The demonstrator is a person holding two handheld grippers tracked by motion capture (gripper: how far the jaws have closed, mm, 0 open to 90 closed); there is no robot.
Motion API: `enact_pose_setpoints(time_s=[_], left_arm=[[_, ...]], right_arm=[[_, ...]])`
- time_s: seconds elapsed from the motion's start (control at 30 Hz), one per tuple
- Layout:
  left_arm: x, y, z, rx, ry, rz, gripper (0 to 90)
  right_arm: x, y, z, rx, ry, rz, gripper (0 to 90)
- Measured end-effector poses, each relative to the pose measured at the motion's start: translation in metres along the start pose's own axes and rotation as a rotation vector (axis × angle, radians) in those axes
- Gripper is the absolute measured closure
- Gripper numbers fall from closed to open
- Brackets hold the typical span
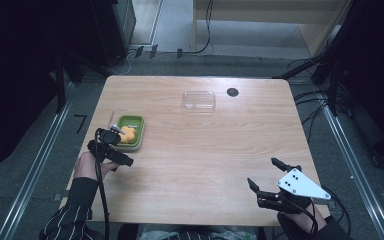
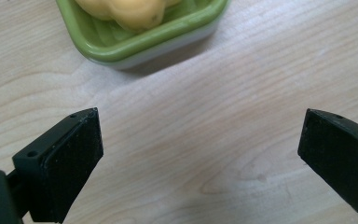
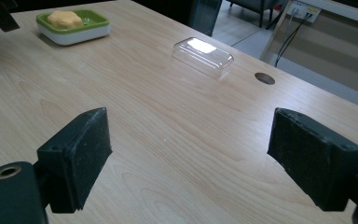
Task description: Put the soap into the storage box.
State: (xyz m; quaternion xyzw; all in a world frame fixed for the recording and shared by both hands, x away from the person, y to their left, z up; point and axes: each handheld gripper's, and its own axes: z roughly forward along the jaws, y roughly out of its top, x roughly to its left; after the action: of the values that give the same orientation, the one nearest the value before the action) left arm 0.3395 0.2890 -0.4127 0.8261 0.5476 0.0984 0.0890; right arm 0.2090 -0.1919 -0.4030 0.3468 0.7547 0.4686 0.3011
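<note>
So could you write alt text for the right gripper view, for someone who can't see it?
Two black claw jaws stand wide apart, holding nothing, over a light wooden table. Farther off lie a clear plastic lid and a green dish with a yellow-orange lump in it.

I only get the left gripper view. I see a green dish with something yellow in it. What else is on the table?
Observer: A clear plastic lid lies near the far edge of the table, apart from the green dish.
Operator: Is there anything next to that lid?
Observer: Yes, a small dark round hole in the tabletop, just to the lid's right in the high view.
Operator: Where's the other gripper?
Observer: The right gripper is at the near right part of the table, jaws wide apart, holding nothing.
Operator: And is mine touching the dish?
Observer: The left gripper is open just short of the dish; its own view shows bare wood between the jaws and the dish.
</note>
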Motion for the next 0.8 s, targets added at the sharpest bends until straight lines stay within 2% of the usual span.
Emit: enact_pose_setpoints(time_s=[0.33,0.57,0.8], left_arm=[[-0.014,-0.019,-0.005,0.009,-0.013,0.021,0.1],[-0.026,-0.035,-0.003,0.041,-0.028,0.042,0.1],[-0.032,-0.044,0.001,0.069,-0.034,0.053,0.1]], right_arm=[[0.000,0.000,0.000,0.001,0.000,0.001,13.4],[0.000,0.000,0.000,-0.001,-0.001,0.000,13.4],[0.000,0.000,-0.001,0.000,-0.002,0.000,13.4]])
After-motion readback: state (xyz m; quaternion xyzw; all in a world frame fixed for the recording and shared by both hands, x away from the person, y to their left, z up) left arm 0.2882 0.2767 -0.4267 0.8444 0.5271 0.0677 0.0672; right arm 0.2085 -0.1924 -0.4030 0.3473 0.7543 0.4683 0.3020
